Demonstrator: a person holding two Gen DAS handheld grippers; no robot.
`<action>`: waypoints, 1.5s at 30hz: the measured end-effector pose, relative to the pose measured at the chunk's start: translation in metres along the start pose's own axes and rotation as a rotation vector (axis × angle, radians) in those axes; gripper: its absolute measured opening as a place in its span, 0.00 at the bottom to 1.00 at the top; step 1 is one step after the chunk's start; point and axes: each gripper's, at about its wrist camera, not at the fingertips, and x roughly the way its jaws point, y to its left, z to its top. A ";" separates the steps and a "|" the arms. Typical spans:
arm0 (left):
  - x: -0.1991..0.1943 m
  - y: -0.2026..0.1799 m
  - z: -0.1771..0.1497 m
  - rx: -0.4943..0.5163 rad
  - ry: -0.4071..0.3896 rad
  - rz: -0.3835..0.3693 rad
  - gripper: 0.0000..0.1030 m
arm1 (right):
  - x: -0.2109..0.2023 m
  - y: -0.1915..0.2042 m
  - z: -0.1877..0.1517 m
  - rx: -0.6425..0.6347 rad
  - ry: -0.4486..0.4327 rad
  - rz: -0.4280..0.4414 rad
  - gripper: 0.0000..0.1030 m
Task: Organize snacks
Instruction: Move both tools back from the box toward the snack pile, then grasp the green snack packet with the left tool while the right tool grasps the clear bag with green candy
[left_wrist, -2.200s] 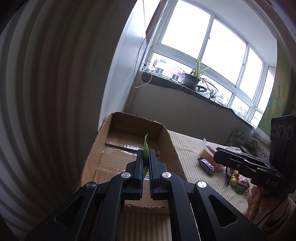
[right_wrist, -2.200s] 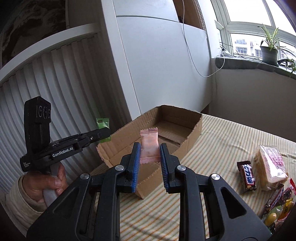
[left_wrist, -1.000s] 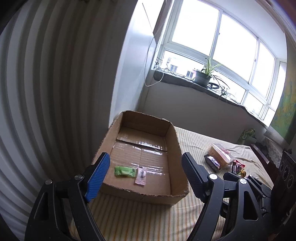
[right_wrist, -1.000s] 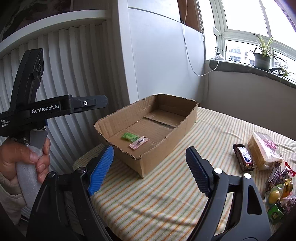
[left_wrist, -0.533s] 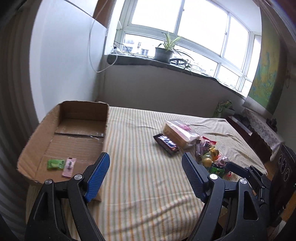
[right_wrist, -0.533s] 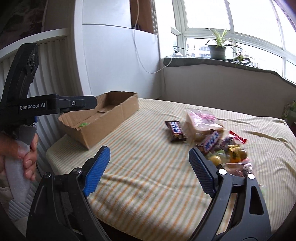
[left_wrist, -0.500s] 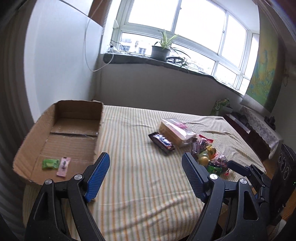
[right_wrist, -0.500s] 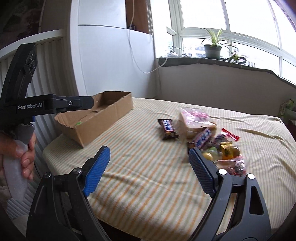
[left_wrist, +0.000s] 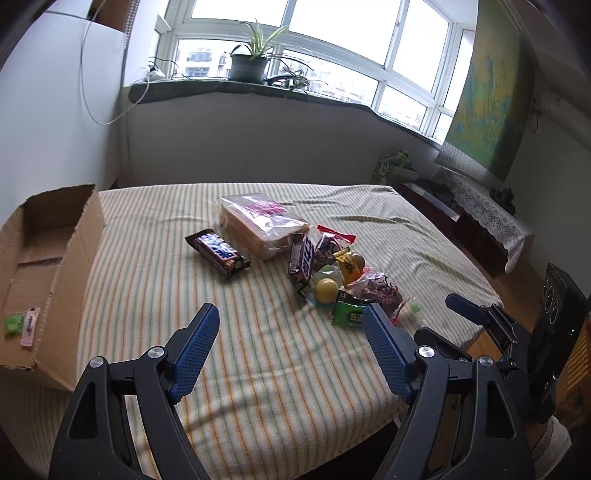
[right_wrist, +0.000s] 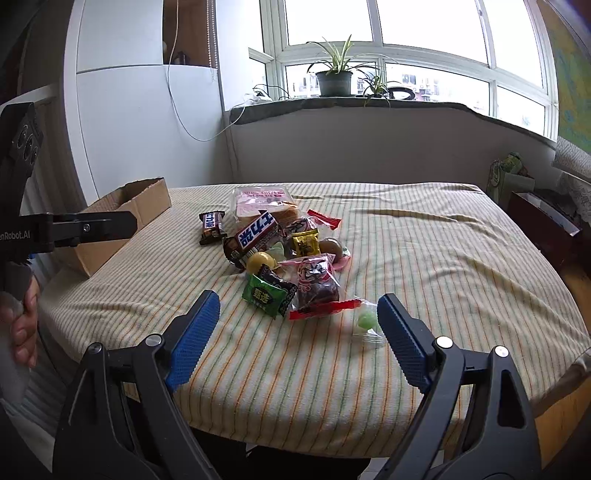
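left wrist view: left tongs (left_wrist: 290, 332) agape, tilted down over striped cloth (left_wrist: 258, 354)

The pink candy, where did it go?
In the left wrist view, the pink candy lies inside the cardboard box at far left, beside a green candy.

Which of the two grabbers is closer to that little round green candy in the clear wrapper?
Right. The right gripper has the green candy just beside its right-hand fingertip. The left gripper sits further toward the cardboard box, with the candy beyond its right-hand finger.
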 end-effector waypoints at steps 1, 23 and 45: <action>0.005 -0.004 -0.001 0.001 0.010 -0.012 0.78 | 0.000 -0.003 -0.002 0.003 0.005 -0.006 0.87; 0.092 -0.059 -0.019 0.140 0.113 -0.018 0.76 | 0.025 -0.044 -0.033 -0.035 0.099 -0.036 0.71; 0.089 -0.051 -0.026 0.191 0.093 -0.019 0.28 | 0.037 -0.041 -0.027 -0.097 0.087 -0.032 0.13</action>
